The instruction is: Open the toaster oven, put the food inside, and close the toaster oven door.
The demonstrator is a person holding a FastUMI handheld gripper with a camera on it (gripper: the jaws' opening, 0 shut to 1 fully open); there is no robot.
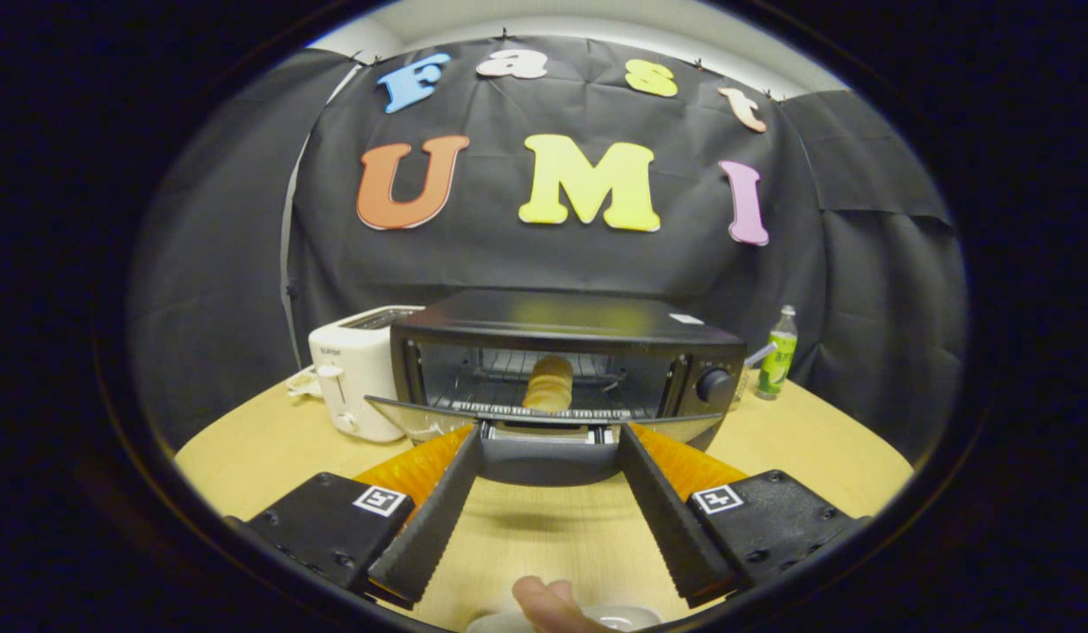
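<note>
You are working in a staged test booth rather than a real kitchen: black cloth [509, 255] hangs as the wall behind a pale wooden bench [825, 448], which carries a black toaster oven [562, 352], a white toaster [355, 374] and a green bottle [778, 352].

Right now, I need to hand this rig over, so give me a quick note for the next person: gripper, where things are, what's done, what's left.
Hand-held gripper: open, fingers spread either side of the door handle of the toaster oven, tips close to the door's front edge; I cannot tell if they touch it.
Door: dropped open, nearly flat.
Food: a round bread-like piece, already inside on the rack.
Nearby on the table: white toaster beside the oven, green bottle on its other side.
Done: oven opened, food in.
Left: lift the door shut.
</note>
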